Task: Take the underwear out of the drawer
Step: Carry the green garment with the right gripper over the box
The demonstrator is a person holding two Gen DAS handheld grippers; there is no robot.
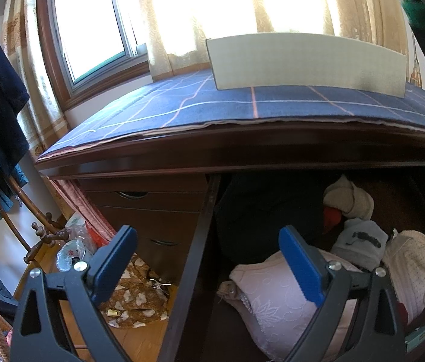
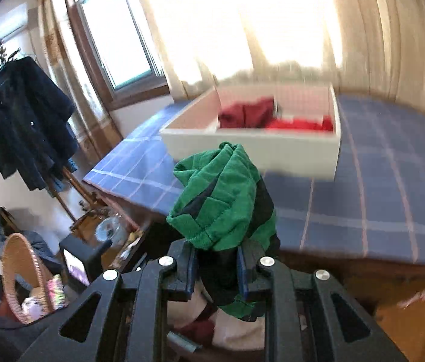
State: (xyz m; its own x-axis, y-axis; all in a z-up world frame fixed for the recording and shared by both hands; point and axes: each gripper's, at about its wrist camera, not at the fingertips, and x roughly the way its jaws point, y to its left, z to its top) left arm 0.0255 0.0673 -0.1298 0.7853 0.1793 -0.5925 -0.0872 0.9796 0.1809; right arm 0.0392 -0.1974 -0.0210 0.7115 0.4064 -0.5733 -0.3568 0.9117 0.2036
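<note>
A: Largest first. Desk (image 2: 363, 199), dark wood, top covered by a blue checked cloth (image 1: 200, 105). On the cloth, a white box (image 2: 251, 147) with red clothes (image 2: 272, 117) inside.

B: Next, the drawer (image 1: 194, 259): pulled open under the desk top. Contents: a pale lace bra (image 1: 272, 295), a dotted cream garment (image 1: 414, 259), grey socks (image 1: 360, 238), a beige bundle (image 1: 348, 196).

A: Item in hand: green underwear (image 2: 221, 193) with dark panels, out of the drawer and held up in front of the white box.

B: Tools. Right gripper (image 2: 217, 268): clenched on the underwear's lower folds, the rest bunched above the jaws. Left gripper (image 1: 209, 265): released, jaws wide apart, nothing between them, hanging over the drawer's left edge.

A: Handling, as judged: light, soft knit, limp, not fragile, not slippery. It will droop and shift. Best taken at a thick fold or the stitched hem, so that several layers sit between the pads.

B: Labels and writing: none readable on the underwear. A small tag at the drawer's lower right corner is too small to read.
</note>
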